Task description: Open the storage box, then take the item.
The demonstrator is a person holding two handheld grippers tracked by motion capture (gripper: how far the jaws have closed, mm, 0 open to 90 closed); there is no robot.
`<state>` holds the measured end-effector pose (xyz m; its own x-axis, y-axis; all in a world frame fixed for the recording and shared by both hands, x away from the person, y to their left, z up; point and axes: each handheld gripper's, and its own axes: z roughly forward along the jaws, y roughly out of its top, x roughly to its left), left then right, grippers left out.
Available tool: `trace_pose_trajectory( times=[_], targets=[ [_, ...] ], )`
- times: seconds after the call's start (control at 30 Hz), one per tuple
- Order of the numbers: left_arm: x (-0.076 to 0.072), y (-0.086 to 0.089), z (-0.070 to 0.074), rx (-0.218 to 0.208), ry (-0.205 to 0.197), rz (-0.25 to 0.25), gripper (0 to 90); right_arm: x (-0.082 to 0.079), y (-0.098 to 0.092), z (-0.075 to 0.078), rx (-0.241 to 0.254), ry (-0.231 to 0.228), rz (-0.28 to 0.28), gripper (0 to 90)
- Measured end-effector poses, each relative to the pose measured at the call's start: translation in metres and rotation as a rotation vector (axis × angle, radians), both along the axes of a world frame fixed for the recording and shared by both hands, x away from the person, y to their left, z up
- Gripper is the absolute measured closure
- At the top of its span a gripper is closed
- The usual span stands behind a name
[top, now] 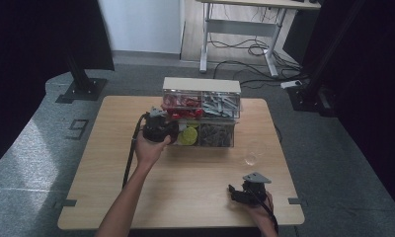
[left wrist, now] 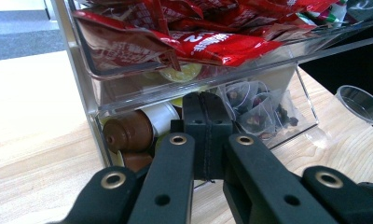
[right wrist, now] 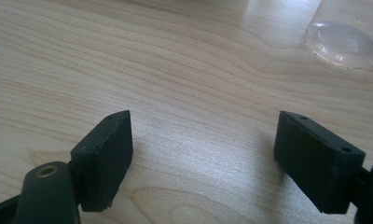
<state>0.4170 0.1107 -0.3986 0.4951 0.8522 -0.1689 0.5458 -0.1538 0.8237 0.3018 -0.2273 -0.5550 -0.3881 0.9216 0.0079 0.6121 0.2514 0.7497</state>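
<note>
A clear two-tier organizer stands at the back middle of the wooden table. Its upper left drawer holds red sachets. Below them lie brown capsules, and pyramid tea bags fill the compartment beside those. My left gripper is shut, its tips at the lower drawer's clear front, under the red sachets; I see nothing between the pads. My right gripper rests near the front right edge, jaws wide open over bare wood.
A clear plastic cup stands between the organizer and my right gripper. Grey sachets fill the upper right drawer. A yellow capsule lid shows in the lower tier. Desk legs and cables lie on the floor beyond.
</note>
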Motion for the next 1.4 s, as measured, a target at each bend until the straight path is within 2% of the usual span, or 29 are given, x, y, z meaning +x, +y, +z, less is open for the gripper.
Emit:
trace_pose_trajectory(
  times=[0.57,0.73,0.83,1.03,1.23,1.4],
  targets=[
    [-0.002,-0.002,-0.002,-0.001,-0.002,-0.008,90.0,0.0,0.001,0.0,-0.003,-0.002,-0.011,20.1],
    [-0.001,-0.002,-0.002,0.004,-0.001,-0.01,90.0,-0.001,0.002,0.001,0.002,-0.001,-0.015,23.8],
    [0.0,-0.001,-0.003,0.002,0.002,-0.014,90.0,0.0,0.001,0.003,0.016,0.006,0.0,23.1],
    [0.002,0.0,-0.007,-0.017,-0.008,-0.028,90.0,-0.001,-0.002,0.014,0.092,-0.042,-0.013,27.9],
    [0.004,0.002,-0.008,-0.024,-0.008,-0.041,90.0,0.005,0.003,0.025,0.109,-0.084,0.002,35.9],
    [0.004,0.005,-0.008,-0.032,-0.003,-0.037,90.0,0.009,0.011,0.039,0.131,-0.132,0.011,40.2]
  ],
)
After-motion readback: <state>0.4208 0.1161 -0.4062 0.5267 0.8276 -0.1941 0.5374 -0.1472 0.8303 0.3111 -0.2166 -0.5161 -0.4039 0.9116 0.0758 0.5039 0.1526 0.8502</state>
